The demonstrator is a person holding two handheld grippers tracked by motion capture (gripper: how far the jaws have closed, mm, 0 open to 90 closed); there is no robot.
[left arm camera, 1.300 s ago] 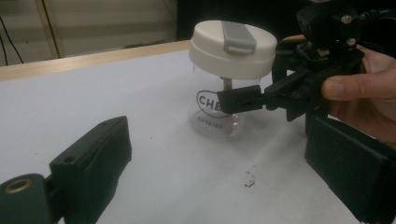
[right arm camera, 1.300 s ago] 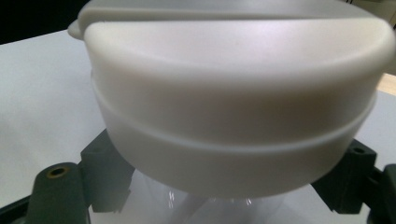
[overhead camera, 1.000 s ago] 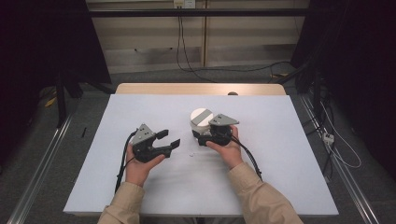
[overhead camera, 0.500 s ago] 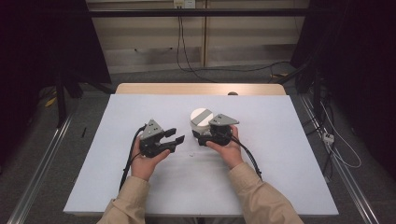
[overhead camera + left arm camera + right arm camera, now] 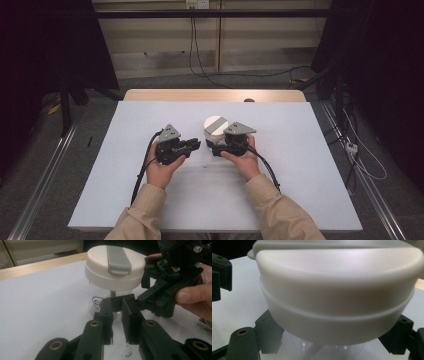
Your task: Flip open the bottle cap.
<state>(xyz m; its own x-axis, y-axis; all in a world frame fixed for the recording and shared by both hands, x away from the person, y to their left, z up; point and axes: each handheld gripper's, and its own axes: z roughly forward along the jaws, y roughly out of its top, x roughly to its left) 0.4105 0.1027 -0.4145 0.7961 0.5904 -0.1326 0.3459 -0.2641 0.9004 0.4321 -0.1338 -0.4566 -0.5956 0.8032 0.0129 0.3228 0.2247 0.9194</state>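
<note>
A clear jar [image 5: 216, 125] with a white lid [image 5: 115, 265] and a grey strip across the top stands mid-table. My right gripper [image 5: 214, 146] is shut on its clear body below the lid [image 5: 337, 290], one black jaw on each side in the right gripper view. My left gripper [image 5: 194, 145] is just left of the jar and points at it. In the left gripper view its jaws stand a narrow gap apart, open, with nothing between them [image 5: 117, 303]. Their tips nearly touch the right gripper's near finger [image 5: 147, 296].
The table is covered by a white sheet [image 5: 300, 190], with a wooden edge [image 5: 165, 95] at the back. A small dark round object [image 5: 248, 100] sits on that edge. Black cables trail from both grippers toward the person. A few dark specks [image 5: 128, 353] lie under my left gripper.
My left gripper has moved right, from well left of the jar to close beside it. The right gripper and the jar have stayed in place.
</note>
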